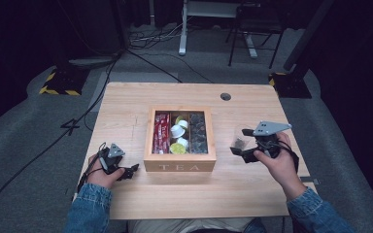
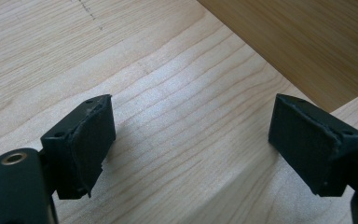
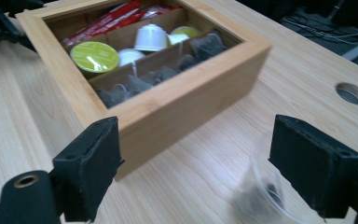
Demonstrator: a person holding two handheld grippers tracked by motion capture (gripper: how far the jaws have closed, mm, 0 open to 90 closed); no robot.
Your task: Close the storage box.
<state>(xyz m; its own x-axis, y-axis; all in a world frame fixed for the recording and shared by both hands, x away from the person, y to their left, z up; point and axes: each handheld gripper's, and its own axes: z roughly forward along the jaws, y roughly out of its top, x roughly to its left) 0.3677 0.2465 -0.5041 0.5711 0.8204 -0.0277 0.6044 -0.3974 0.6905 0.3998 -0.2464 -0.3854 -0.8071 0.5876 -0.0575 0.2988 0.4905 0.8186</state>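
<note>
Right tool (image 1: 237,141) stands with its jaws spread wide, and a clear plastic cup (image 1: 239,137) with something dark at its bottom sits loose between them, unpinched, on the bench (image 1: 126,99) just right of the wooden tea box (image 1: 179,167). Judging by that, the cup was put beside the compartment of dark tea bags (image 1: 197,131) for easy reach. Left tool (image 1: 130,170) rests low at the box's left front corner, jaws apart and empty, probably waiting to steady the box.
</note>
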